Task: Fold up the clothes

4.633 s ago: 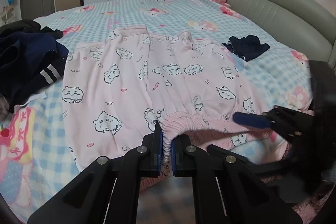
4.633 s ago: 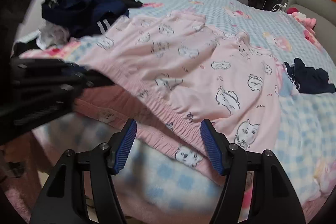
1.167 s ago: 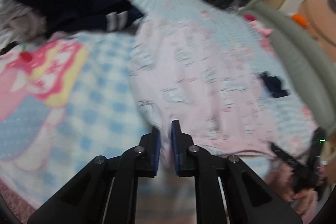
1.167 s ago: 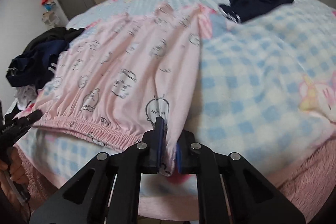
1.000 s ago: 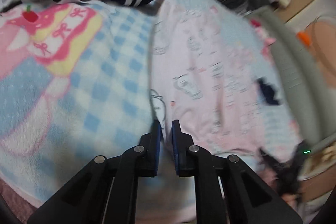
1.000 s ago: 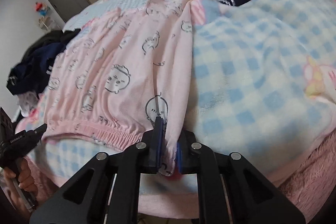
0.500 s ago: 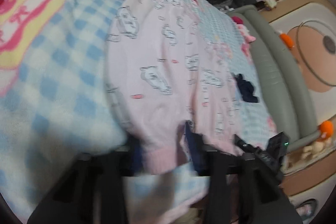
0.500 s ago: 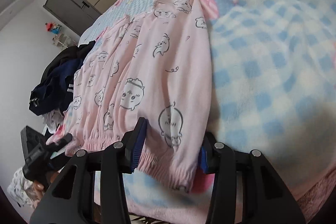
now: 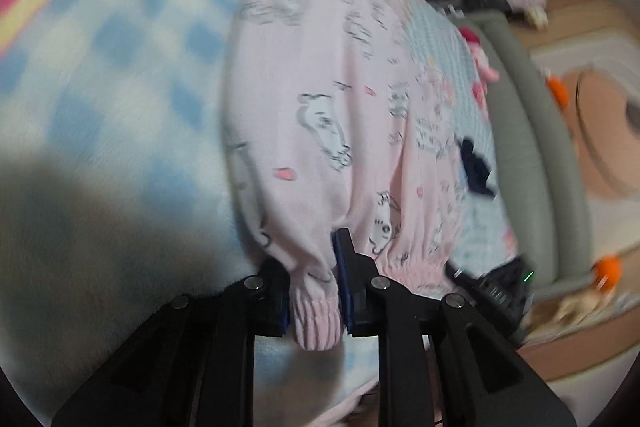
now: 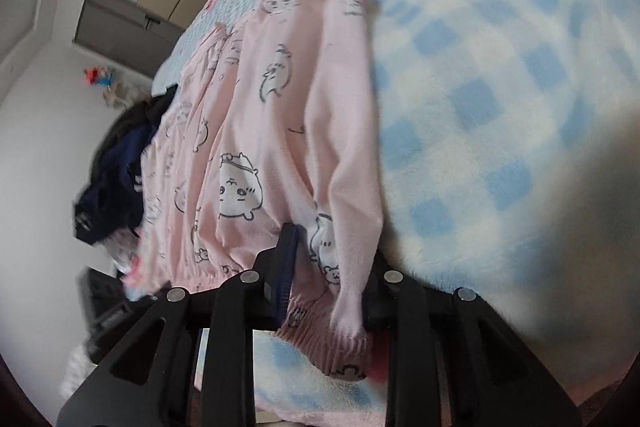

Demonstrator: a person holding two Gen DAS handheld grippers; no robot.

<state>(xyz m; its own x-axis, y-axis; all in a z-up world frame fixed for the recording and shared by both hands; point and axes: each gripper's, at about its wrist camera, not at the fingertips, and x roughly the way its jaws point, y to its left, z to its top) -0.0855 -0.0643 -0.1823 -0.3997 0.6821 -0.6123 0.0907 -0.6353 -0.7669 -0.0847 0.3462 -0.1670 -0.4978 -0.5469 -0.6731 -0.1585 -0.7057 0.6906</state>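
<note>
Lying: pink printed garment [image 10: 276,131] spread on the blue-checked blanket [image 10: 500,99], its elastic hem at the near bed edge and hanging slightly over it.
Left gripper [image 9: 314,289]: jaws part-open, straddling one hem corner; the ribbed band sits between the pads, but pad contact cannot be confirmed through the blur.
Right gripper [image 10: 328,281]: jaws set wider apart, the opposite hem corner bunched between them; the far pad is covered by cloth, so a firm hold cannot be confirmed.
Reason for placement: one gripper at each hem corner, judged to give control of the full hem width, so the edge can travel level and without twisting.
Fold state: garment mostly flat, with a raised lengthwise ridge near the right gripper; this fits either corners just set down or corners about to be pinched, and the views do not settle which.
Hidden: far end of the garment runs out of clear view toward the top of both pictures; neckline or waistband type not determinable.
Obscured: heavy blur in the left wrist view; dark shading covers a lower corner of each view.
Other items: dark clothing pile [image 10: 116,179] just beside the garment; small dark item [image 9: 476,171] on the blanket toward the grey headboard [image 9: 540,155].
</note>
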